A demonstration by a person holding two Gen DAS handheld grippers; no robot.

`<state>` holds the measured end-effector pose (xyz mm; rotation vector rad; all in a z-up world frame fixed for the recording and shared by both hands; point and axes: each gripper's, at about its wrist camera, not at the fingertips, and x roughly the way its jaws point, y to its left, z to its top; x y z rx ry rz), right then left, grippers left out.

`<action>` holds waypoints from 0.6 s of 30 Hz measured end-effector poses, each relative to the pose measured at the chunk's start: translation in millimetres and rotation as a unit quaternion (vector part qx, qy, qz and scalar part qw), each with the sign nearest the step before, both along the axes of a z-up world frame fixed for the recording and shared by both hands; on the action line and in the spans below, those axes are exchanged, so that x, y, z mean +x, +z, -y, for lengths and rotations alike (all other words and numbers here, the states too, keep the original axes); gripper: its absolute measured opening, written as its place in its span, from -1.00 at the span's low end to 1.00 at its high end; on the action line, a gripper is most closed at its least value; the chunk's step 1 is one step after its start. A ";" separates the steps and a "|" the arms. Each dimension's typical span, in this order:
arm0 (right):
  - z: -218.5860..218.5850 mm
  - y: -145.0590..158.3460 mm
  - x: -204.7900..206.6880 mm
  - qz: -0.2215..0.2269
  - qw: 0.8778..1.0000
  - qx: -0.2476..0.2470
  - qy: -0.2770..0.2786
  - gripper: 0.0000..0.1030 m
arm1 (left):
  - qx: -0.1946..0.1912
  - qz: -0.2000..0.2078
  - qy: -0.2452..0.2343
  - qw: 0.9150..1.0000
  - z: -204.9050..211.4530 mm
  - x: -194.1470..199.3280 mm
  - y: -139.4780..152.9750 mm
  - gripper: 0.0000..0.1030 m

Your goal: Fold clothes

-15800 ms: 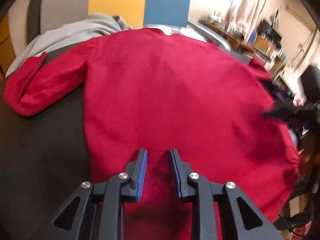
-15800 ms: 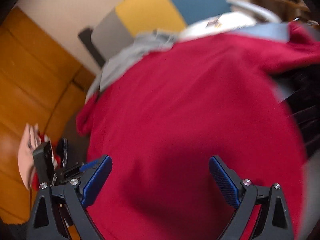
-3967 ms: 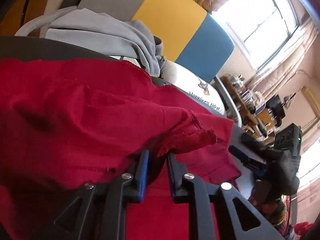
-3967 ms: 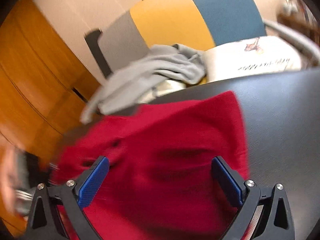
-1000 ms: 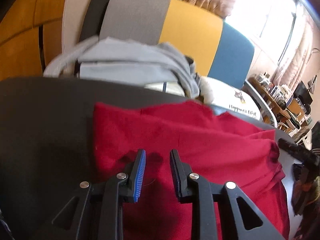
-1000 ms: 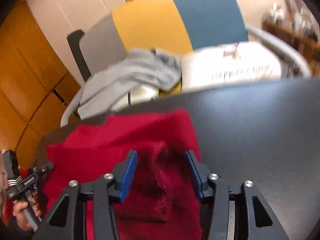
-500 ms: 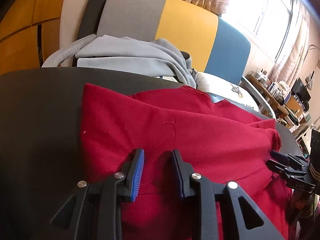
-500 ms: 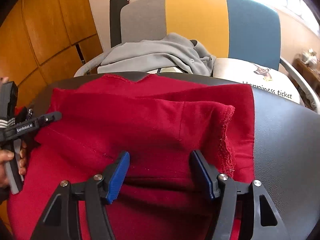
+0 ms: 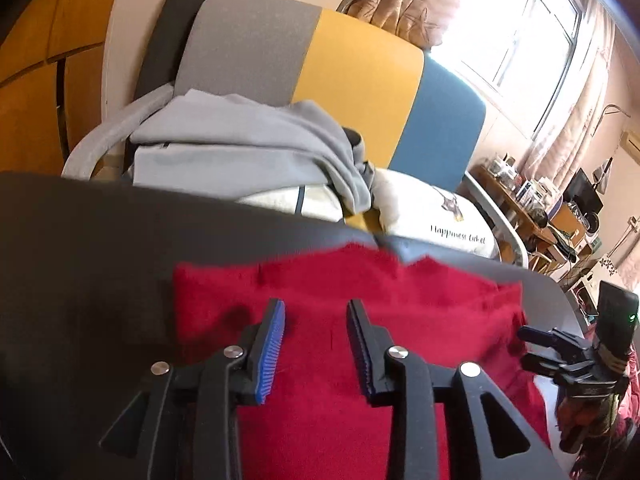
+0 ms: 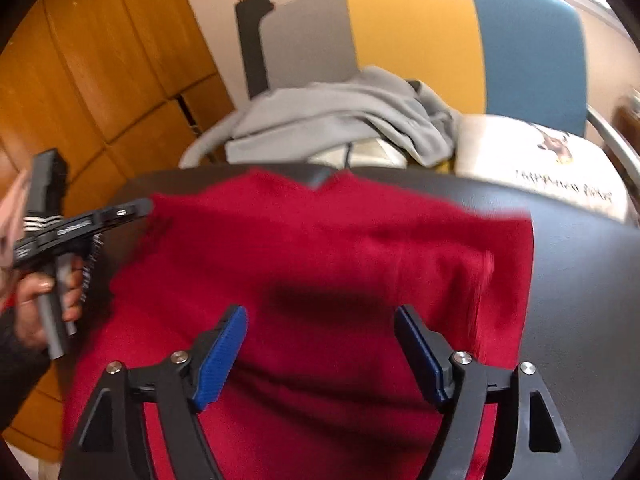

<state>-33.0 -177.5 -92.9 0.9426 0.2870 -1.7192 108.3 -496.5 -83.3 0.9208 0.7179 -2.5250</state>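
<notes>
A red shirt (image 9: 400,304) lies on the dark table (image 9: 80,240) with both sleeves folded in over the body. It also shows in the right wrist view (image 10: 320,248). My left gripper (image 9: 316,320) is open and empty, just above the shirt near its left side. My right gripper (image 10: 320,320) is open wide and empty, above the shirt's middle. The right gripper also shows in the left wrist view (image 9: 532,344) at the shirt's right edge, and the left gripper shows in the right wrist view (image 10: 140,208) by the shirt's left shoulder.
Behind the table stands a grey, yellow and blue chair (image 9: 320,80) with a grey garment (image 9: 240,144) and a white printed shirt (image 9: 432,220) on its seat. Orange wooden panels (image 10: 100,80) stand at left. A cluttered desk (image 9: 540,208) is at far right.
Both grippers have opened further and pulled back from the shirt, letting go of the cloth. The folded sleeves now lie flat on the shirt.
</notes>
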 end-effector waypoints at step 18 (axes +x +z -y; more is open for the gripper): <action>124.1 -22.6 -77.5 -0.001 0.995 0.090 0.040 -0.80 | -0.065 0.092 -0.087 0.990 1.1 -103.7 -34.8 -0.98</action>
